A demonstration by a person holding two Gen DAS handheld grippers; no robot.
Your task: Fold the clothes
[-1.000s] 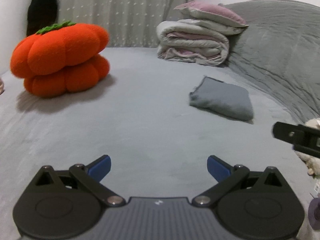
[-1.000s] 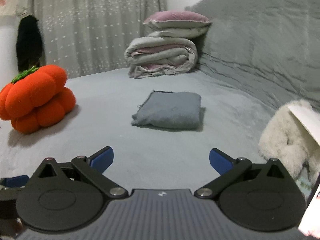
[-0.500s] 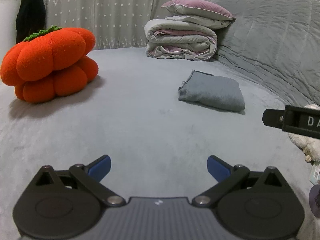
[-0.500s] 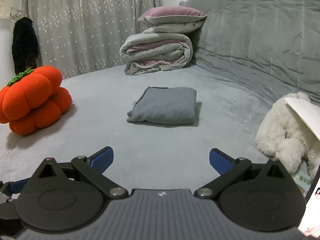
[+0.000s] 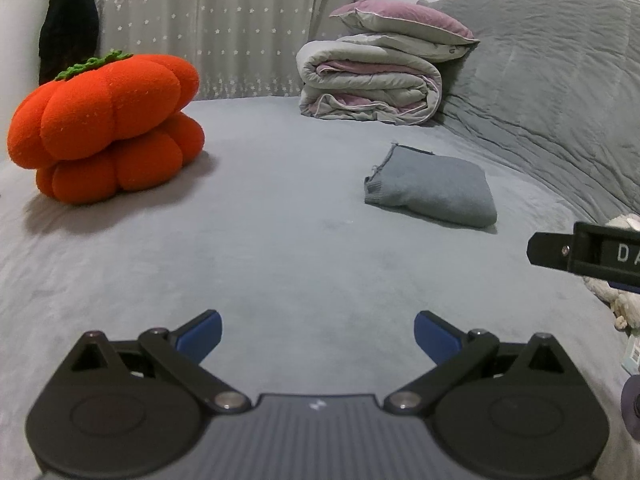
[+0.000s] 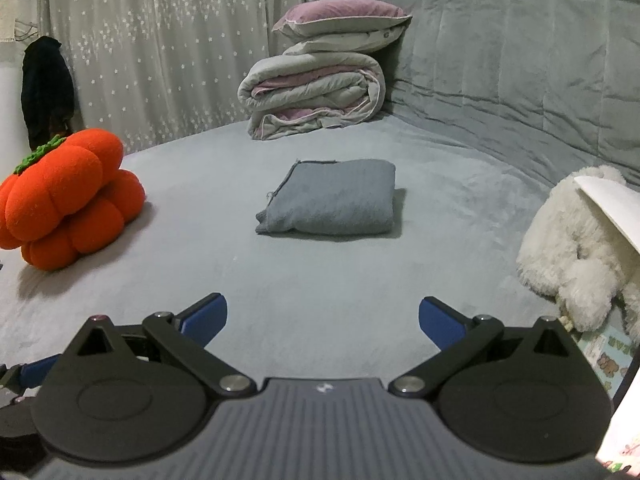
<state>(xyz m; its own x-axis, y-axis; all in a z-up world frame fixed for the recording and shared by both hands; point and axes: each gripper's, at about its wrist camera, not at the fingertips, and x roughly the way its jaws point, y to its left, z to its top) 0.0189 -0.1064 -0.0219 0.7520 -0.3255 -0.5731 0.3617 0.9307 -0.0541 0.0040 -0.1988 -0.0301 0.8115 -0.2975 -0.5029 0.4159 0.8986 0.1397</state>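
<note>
A grey garment (image 5: 434,192) (image 6: 332,198) lies folded into a neat rectangle on the grey bed, well ahead of both grippers. My left gripper (image 5: 318,334) hangs open above bare bedding with nothing between its blue fingers. My right gripper (image 6: 323,318) is open too, empty, and faces the folded garment from a distance. In the left wrist view the right gripper's black body (image 5: 588,250) pokes in at the right edge. A blue finger (image 6: 38,372) of the left gripper shows at the lower left of the right wrist view.
An orange pumpkin cushion (image 5: 108,120) (image 6: 68,196) sits on the left of the bed. A rolled quilt with pillows on top (image 5: 376,76) (image 6: 316,92) is stacked at the back. A white plush toy (image 6: 576,240) and papers lie at the right edge, under the grey padded headboard (image 6: 520,52).
Both grippers have drawn back and risen a little, so the folded garment sits farther off. Both stayed open and empty; the garment has not moved.
</note>
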